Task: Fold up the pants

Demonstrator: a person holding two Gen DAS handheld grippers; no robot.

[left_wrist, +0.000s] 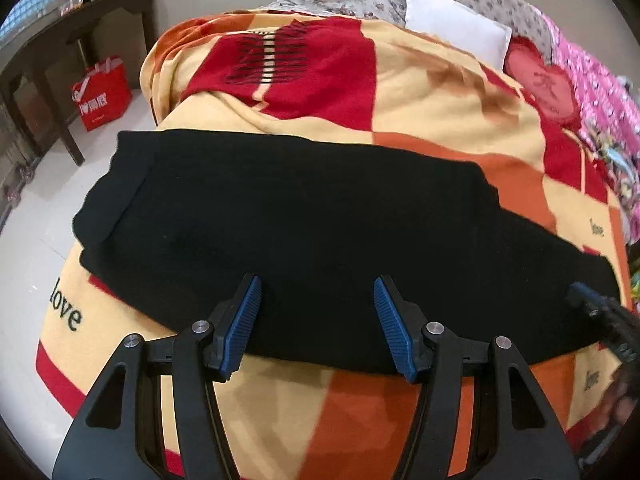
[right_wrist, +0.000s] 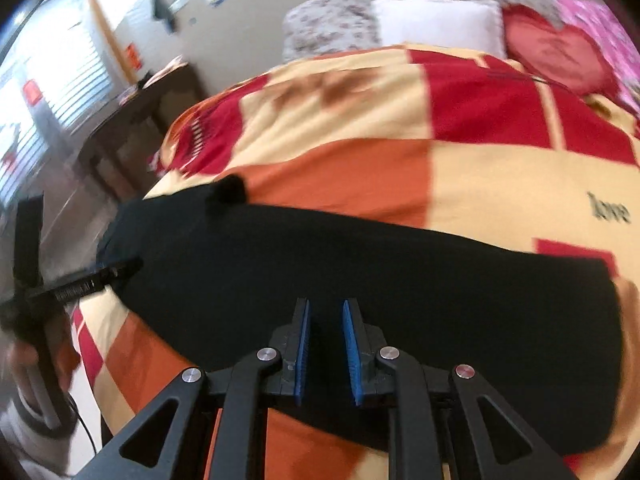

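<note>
Black pants lie flat as a wide band across the middle of both views, on an orange, red and yellow blanket; folds barely show in the dark cloth. The left gripper hangs over the near edge, jaws wide apart, empty. The right gripper, blurred, has a narrow gap between its pads, nothing visibly pinched. A white pillow sits at upper right.

Daylight floods in from the window, blown out to white glare, and the bed's blanket is lit evenly with soft shadows. The right wrist view is smeared by motion blur; the left is sharper. Both bow at their dark corners.
</note>
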